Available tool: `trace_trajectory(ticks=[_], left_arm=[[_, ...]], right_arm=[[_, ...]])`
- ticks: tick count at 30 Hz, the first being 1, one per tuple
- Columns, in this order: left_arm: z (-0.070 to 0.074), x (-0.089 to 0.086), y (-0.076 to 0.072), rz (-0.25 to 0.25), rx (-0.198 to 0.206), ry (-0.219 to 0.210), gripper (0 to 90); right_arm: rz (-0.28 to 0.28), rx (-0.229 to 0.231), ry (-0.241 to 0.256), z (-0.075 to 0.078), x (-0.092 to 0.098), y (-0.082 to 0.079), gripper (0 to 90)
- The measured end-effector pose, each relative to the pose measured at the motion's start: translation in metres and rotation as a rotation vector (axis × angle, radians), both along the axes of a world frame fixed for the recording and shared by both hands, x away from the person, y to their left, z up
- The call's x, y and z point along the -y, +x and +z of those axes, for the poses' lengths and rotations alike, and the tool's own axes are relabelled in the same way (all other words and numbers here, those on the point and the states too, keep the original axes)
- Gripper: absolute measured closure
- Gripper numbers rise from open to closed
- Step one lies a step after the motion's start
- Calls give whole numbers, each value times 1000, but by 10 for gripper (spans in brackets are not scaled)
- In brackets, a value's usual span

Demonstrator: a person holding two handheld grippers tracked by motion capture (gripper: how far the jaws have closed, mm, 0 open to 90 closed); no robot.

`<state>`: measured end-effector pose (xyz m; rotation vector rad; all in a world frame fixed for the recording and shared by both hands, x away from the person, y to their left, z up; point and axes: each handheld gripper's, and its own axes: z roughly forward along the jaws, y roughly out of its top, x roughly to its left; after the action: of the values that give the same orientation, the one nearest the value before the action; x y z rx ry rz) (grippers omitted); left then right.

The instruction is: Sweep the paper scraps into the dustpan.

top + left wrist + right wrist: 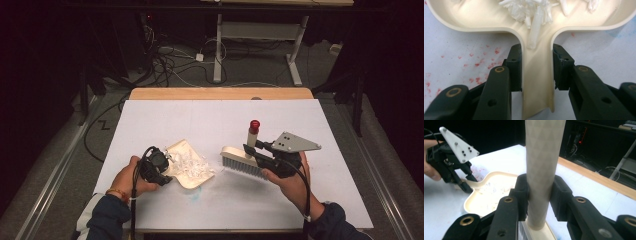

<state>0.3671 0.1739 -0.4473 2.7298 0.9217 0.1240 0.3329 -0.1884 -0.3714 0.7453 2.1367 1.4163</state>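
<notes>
The left gripper (536, 72) pinches the cream plastic dustpan (187, 170) by its handle; the right gripper (539, 192) clamps the cream brush (242, 160) by its upright handle.

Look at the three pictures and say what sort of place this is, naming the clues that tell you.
Probably a lab or recording workshop, not a home: a covered table stands in a dark room, loose cables trail across the floor, and another desk's metal frame stands behind.
</notes>
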Motion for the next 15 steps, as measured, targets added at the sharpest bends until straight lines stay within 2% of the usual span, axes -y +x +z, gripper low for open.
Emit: trace_trajectory(ticks=[4,7,9,10,13,15], left_arm=[[0,0,0,-2,-1,0,636],[0,0,0,-3,-1,3,636],[1,1,1,-7,3,7,636],[1,1,1,-8,2,9,636],[0,1,1,-9,1,9,636],[1,1,1,-10,2,10,636]], right_arm=[[11,-23,-19,-5,1,-2,709],[31,-40,-40,-9,-7,-1,709],[39,-49,-34,-13,-14,3,709],[39,-50,-37,-14,-19,5,710],[39,-13,-40,-14,-34,11,710],[45,-11,-23,-14,-43,15,710]])
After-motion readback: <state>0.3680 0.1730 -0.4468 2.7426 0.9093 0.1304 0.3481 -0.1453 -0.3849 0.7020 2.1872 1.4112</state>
